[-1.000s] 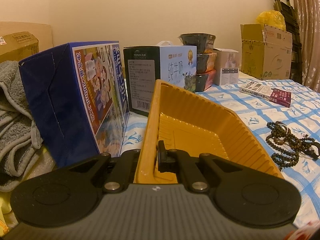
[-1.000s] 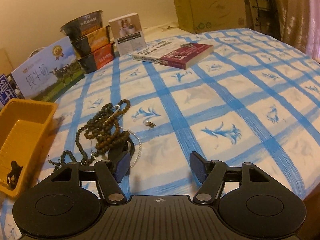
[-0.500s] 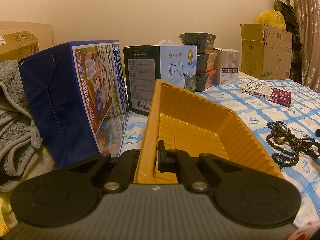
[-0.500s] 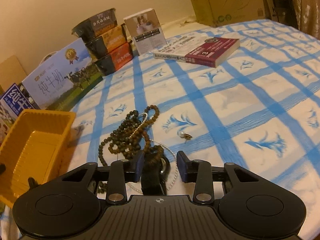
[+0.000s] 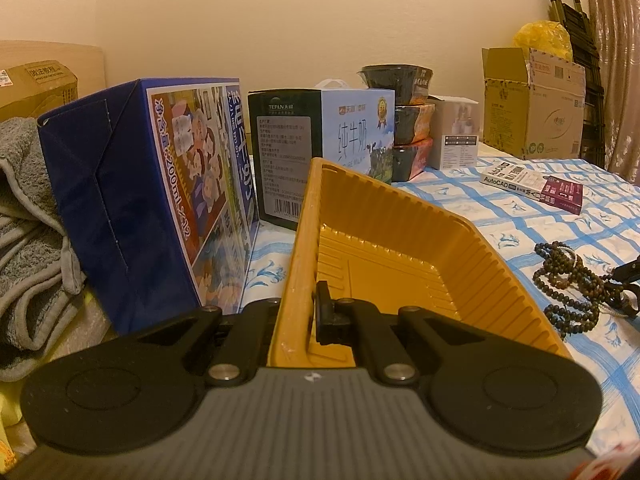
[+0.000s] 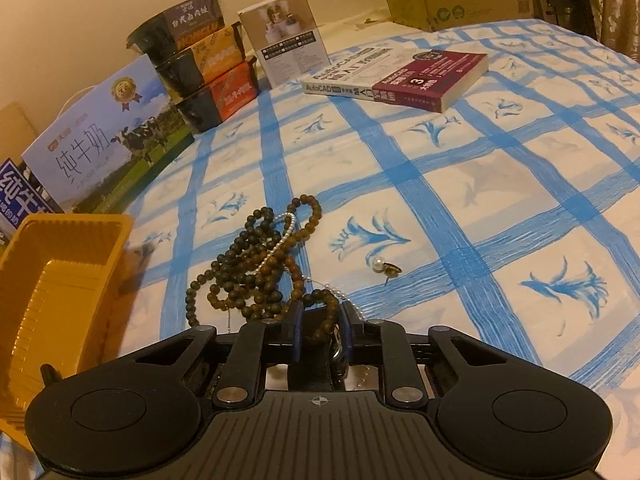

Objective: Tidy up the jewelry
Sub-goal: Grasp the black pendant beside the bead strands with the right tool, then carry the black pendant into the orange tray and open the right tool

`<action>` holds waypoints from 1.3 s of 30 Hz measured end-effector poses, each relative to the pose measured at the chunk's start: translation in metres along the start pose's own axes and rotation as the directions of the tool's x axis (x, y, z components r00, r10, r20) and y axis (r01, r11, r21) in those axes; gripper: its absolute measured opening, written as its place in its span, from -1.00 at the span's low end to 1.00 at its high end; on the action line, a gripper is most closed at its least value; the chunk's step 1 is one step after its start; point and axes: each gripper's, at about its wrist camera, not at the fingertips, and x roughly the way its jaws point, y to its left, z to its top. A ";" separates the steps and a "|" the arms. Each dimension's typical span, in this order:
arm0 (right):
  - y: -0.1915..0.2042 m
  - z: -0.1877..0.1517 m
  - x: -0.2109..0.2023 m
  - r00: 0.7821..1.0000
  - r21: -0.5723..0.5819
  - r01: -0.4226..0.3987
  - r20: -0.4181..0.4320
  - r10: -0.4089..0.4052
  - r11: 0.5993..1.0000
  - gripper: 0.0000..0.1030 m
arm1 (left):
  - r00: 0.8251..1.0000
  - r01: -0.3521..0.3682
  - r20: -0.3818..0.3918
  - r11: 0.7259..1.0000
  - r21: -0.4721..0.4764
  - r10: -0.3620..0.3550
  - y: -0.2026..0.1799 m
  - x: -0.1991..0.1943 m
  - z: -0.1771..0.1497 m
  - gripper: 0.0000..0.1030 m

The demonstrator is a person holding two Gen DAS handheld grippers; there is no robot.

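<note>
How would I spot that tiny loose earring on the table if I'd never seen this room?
Start at the blue-and-white checked tablecloth and find the tangled heap of dark wooden beads near the yellow tray. Just right of the heap, apart from it, lies the earring. Unlike the bead strands, it is one white pearl on a small dark-and-gold stud.

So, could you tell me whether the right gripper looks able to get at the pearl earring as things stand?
Probably not yet: the right gripper has its jaws closed on the bead strands. The pearl earring lies alone on bare tablecloth just ahead to the right, so the path itself is free.
</note>
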 end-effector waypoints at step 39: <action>0.202 -0.023 -0.040 0.872 -0.153 -0.487 -0.033 0.489 0.860 -0.87 | 1.000 0.028 0.008 0.999 -0.029 -0.028 0.002 -0.006 0.002 -0.92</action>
